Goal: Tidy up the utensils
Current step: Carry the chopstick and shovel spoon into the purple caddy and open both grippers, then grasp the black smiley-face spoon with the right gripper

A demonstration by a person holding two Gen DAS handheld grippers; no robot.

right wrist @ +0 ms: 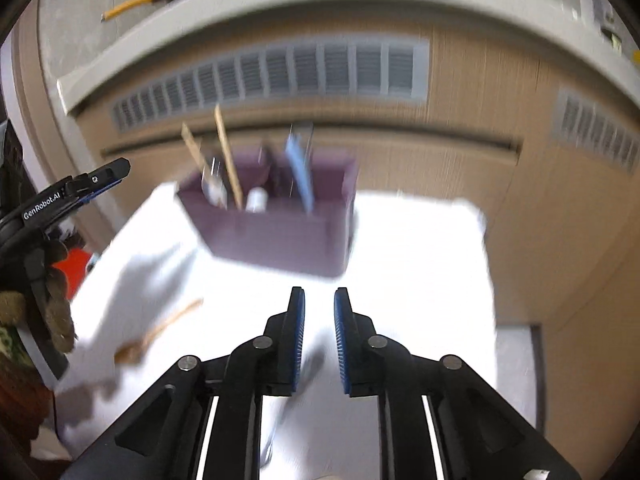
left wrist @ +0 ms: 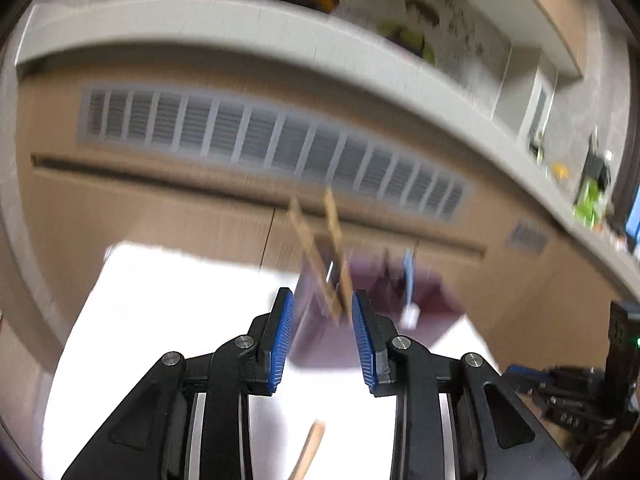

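Observation:
A purple utensil holder (right wrist: 280, 232) stands on a white table (right wrist: 420, 260); it also shows in the left wrist view (left wrist: 372, 340). Wooden sticks (right wrist: 228, 156), a blue utensil (right wrist: 300, 176) and white-handled pieces stand in it. A wooden spoon (right wrist: 160, 332) lies on the table to the left; its handle (left wrist: 310, 452) shows in the left wrist view. My left gripper (left wrist: 322, 340) is open and empty, just in front of the holder. My right gripper (right wrist: 319, 336) is open with a narrow gap, empty, above the table. Both views are blurred by motion.
A wood-panelled cabinet with grey vent grilles (right wrist: 280, 72) stands behind the table under a grey counter (left wrist: 240, 20). The left gripper's body (right wrist: 60, 196) shows at the left edge of the right wrist view. A black device (left wrist: 620, 344) sits at right.

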